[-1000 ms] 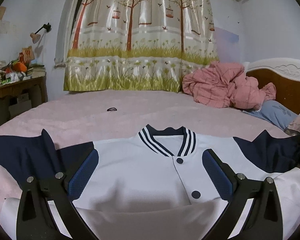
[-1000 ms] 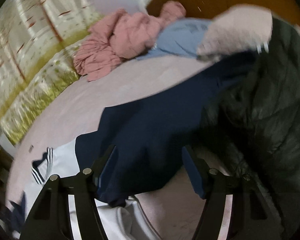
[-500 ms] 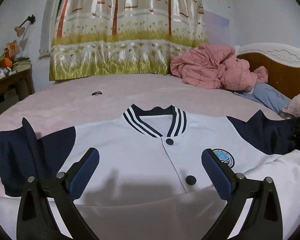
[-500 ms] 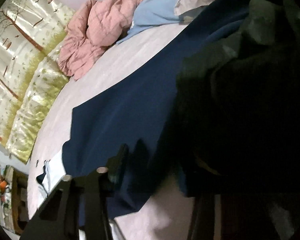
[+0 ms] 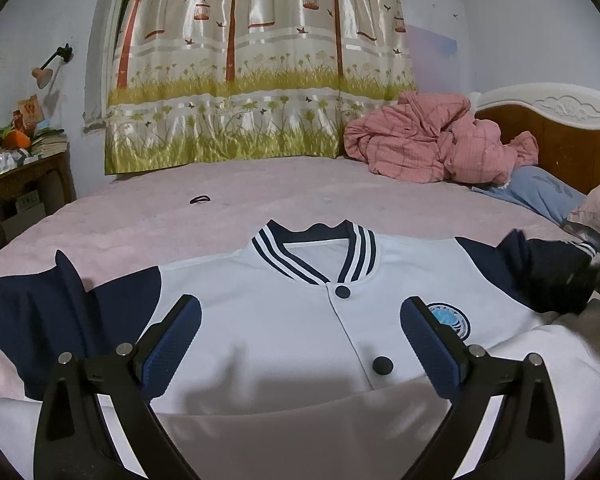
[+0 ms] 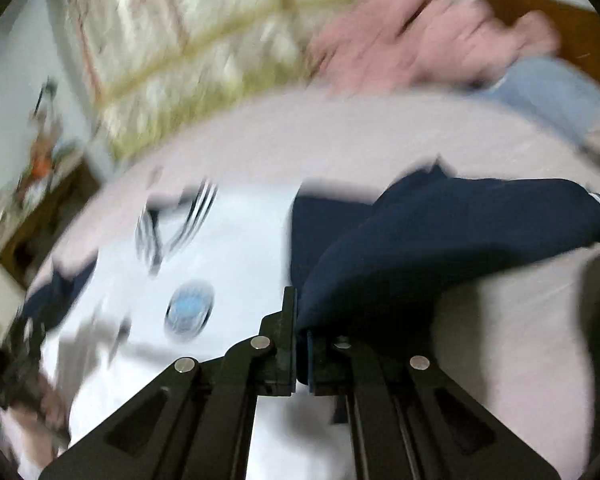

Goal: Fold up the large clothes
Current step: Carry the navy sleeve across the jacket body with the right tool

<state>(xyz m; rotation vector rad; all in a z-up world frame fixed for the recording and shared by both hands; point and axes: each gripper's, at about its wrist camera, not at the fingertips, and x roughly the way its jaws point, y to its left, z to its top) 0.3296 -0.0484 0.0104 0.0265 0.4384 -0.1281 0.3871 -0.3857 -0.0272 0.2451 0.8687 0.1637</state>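
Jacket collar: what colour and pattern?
Navy with white stripes on the collar, clearest in the left wrist view.

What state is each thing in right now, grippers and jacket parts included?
Left gripper: open, over the jacket front, holding nothing.
Right gripper: shut on navy sleeve, sleeve lifted.
Jacket: spread face up on the bed, buttoned.
Other sleeve: lying out flat.

The left gripper (image 5: 300, 344) hung with its jaws spread wide — blue pads (image 5: 172, 344) well apart, nothing pinched. The right gripper (image 6: 302, 334) had its jaws pressed together on the navy sleeve (image 6: 440, 232) — pointing downward.
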